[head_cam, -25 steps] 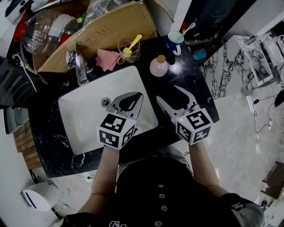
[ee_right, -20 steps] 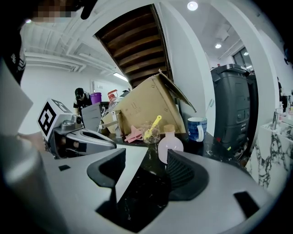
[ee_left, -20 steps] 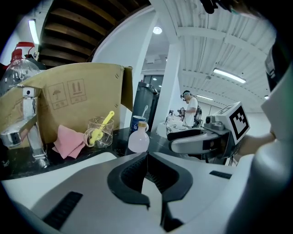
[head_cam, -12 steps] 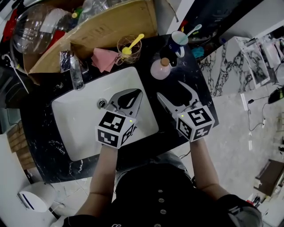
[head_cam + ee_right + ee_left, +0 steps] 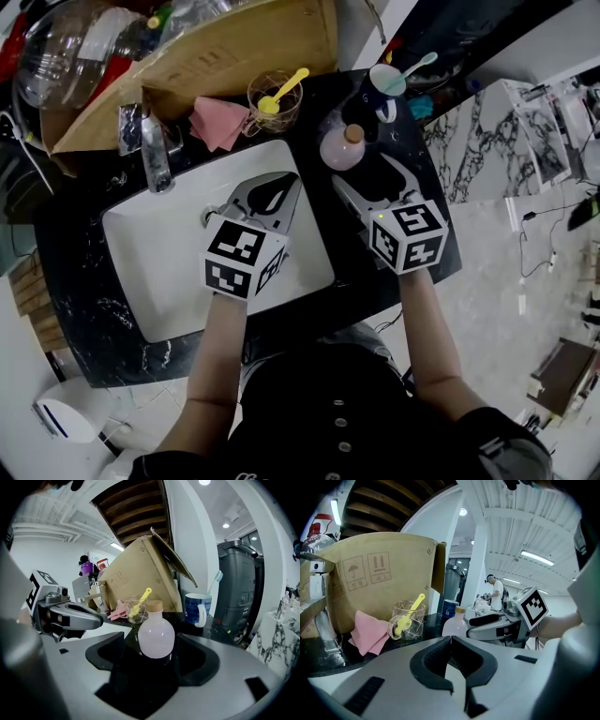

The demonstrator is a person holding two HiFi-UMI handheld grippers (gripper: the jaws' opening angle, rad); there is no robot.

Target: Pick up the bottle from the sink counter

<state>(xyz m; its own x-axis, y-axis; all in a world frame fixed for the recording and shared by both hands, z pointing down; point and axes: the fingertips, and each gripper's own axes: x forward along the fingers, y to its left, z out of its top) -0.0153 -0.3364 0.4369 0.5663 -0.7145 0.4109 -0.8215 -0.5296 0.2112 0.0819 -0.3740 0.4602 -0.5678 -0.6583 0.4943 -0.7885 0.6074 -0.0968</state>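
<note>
The bottle (image 5: 156, 637) stands upright on the counter (image 5: 89, 300), cork cap up and long axis vertical. It sits just ahead of the right gripper (image 5: 364, 171), centred at the mouth of its jaws. Those jaws have just been opening and do not touch it. Beside it, the left gripper (image 5: 450, 641) has its jaws together and empty.

I take this for a washbasin corner in a big open workspace, not a home bathroom; I see a white sink (image 5: 169, 272) set in a black stone counter (image 5: 84, 281), a tap (image 5: 155, 150), a mug (image 5: 382, 89) holding a toothbrush (image 5: 417, 64); a cardboard box (image 5: 225, 52) crowds the back; beyond, strip lights (image 5: 536, 558) under a high white ceiling, and a person (image 5: 497, 590) standing far off.
</note>
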